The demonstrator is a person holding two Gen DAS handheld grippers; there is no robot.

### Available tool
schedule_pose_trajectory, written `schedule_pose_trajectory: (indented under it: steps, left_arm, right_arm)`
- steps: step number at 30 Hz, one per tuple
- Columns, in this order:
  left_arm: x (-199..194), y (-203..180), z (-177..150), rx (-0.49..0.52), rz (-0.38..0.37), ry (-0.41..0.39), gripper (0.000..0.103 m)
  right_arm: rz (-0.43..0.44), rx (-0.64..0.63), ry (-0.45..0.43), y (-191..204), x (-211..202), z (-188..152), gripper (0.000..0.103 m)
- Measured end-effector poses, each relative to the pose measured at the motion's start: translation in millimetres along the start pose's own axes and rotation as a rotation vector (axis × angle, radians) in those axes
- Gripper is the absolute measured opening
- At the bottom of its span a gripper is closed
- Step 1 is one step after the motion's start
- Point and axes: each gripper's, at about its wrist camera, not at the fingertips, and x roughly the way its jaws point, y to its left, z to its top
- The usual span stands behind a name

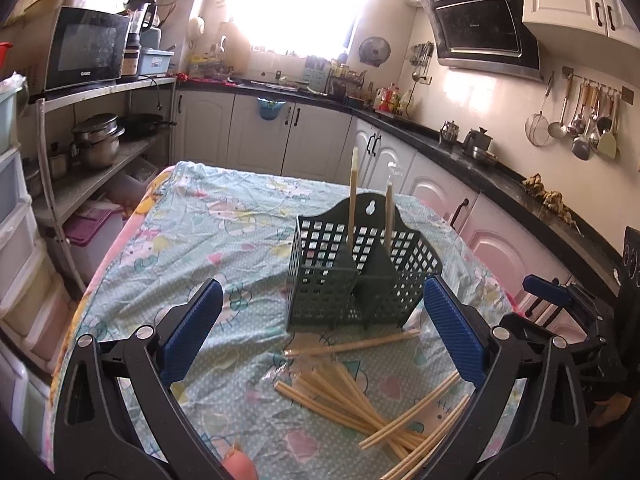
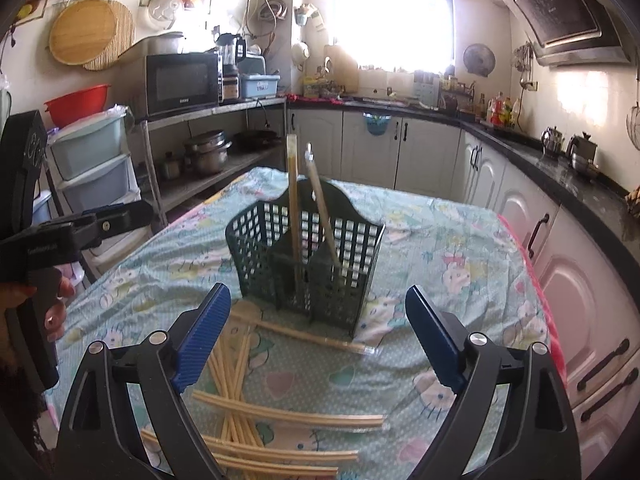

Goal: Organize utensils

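Your left hand-held gripper (image 1: 322,332) stands wide, nothing between its blue pads (image 1: 454,330), hanging over the cloth-covered counter (image 1: 208,216). Your right hand-held gripper (image 2: 318,338) is spread wide too and grips nothing. The dark green utensil basket (image 1: 360,268) stands upright near the middle of the counter, just beyond both sets of fingers. Two chopsticks (image 1: 352,196) stand in it, one in each of two neighbouring compartments, the one seen from the right wrist leaning a little. The loose chopsticks (image 1: 360,404) lie scattered and crossing on the cloth toward the counter's near edge, below your grippers. One more chopstick (image 2: 304,334) lies flat right by the basket's near foot.
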Motion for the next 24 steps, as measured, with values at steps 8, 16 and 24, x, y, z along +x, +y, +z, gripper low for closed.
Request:
schedule_pose_trajectory:
  steps: [8,16,24]
  left_arm:
    - [10,-2,-20,0.014,0.011,0.051,0.093]
    - [21,-9,-40,0.043,0.016,0.095,0.093]
    - [37,-12,-60,0.05,0.015,0.16,0.093]
  right_arm:
    - [-0.057,0.015,0.048,-2,6,-24,0.087]
    - [-0.12,0.045,0.097,-8,11,-49,0.087]
    - [-0.125,0.114,0.174,-16,20,-71,0.087]
